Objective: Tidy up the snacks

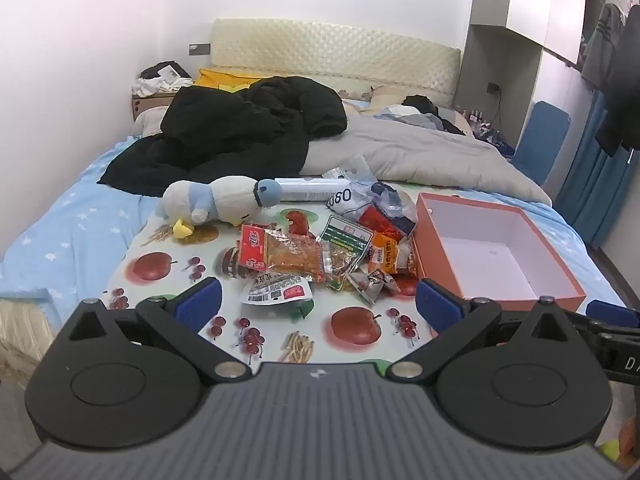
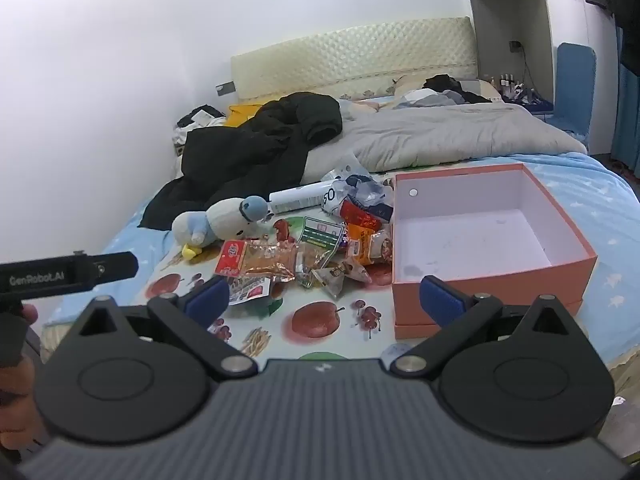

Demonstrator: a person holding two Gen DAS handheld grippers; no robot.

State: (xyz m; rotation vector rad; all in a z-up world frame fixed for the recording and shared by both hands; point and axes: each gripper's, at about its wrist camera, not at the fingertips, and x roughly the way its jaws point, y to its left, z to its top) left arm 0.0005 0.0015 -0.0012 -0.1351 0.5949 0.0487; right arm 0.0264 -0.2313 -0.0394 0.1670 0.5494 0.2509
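A pile of snack packets (image 1: 320, 254) lies on a fruit-print cloth (image 1: 356, 324) on the bed; it also shows in the right wrist view (image 2: 304, 254). An open orange box (image 1: 496, 258) with a white empty inside stands to the right of the pile, also in the right wrist view (image 2: 480, 240). My left gripper (image 1: 318, 304) is open and empty, held back from the pile near the cloth's front edge. My right gripper (image 2: 324, 300) is open and empty, in front of the pile and the box's front left corner.
A plush penguin (image 1: 218, 204) lies behind the pile on the left, next to a white bottle (image 1: 312, 190). A black jacket (image 1: 240, 128) and a grey duvet (image 1: 420, 156) cover the far bed. The left gripper's body (image 2: 68, 272) shows at the left edge.
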